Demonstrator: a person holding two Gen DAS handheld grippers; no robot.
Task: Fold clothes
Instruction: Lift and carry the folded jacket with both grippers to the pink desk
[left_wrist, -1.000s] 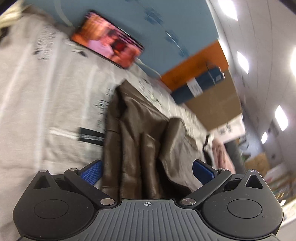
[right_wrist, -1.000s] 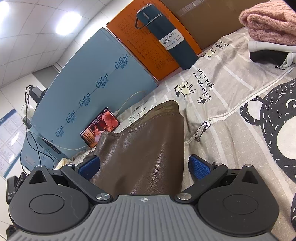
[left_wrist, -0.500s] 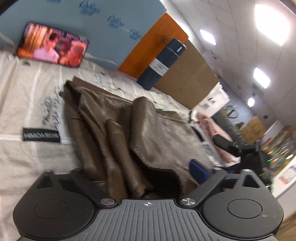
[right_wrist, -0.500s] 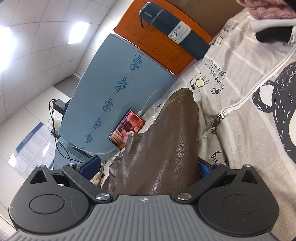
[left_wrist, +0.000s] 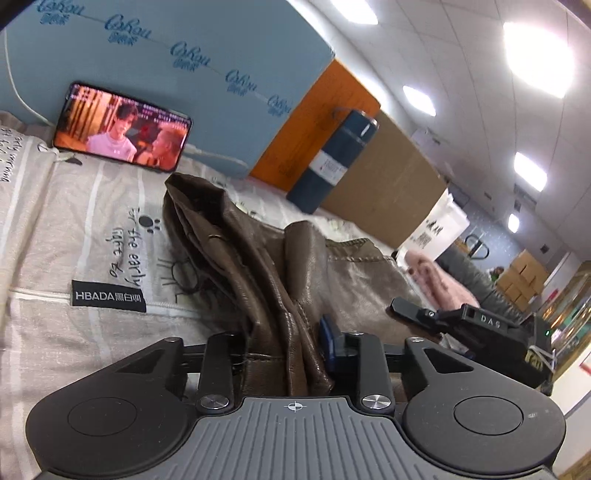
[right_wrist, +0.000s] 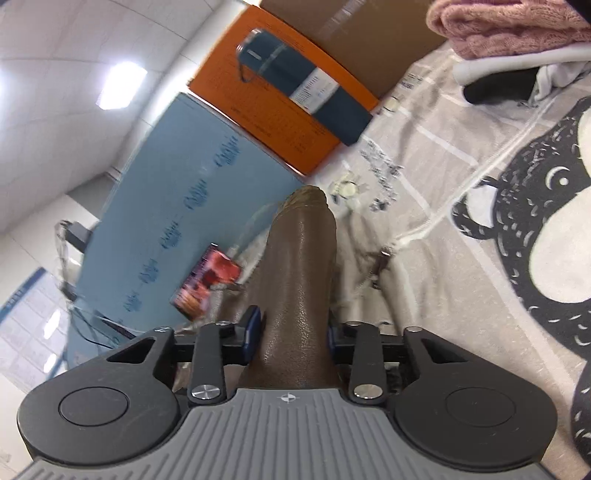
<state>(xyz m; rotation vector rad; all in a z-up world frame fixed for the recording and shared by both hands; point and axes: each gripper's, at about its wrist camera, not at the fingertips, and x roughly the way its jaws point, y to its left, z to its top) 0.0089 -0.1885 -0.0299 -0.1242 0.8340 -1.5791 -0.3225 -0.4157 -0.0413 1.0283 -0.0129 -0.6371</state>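
A brown leather garment (left_wrist: 236, 251) lies bunched in folds on a grey printed bedsheet (left_wrist: 74, 229). My left gripper (left_wrist: 284, 347) is shut on a thick bundle of its near edge, with the blue pad (left_wrist: 330, 341) pressed against the leather. In the right wrist view the same brown leather garment (right_wrist: 299, 280) rises as a smooth folded strip, and my right gripper (right_wrist: 293, 332) is shut on it. The other gripper's black body (left_wrist: 480, 325) shows at the right of the left wrist view.
A phone (left_wrist: 122, 127) playing video leans on a light blue board (left_wrist: 184, 55). A dark blue bottle (left_wrist: 332, 162) stands by an orange panel (left_wrist: 314, 122) and a cardboard box (left_wrist: 388, 184). Pink knitwear (right_wrist: 509, 26) and dark folded clothes (right_wrist: 498, 88) lie at the far right.
Both grippers closed onto the brown leather garment; they were open around it a second ago. The left camera swung up and right, and the right gripper tilted.
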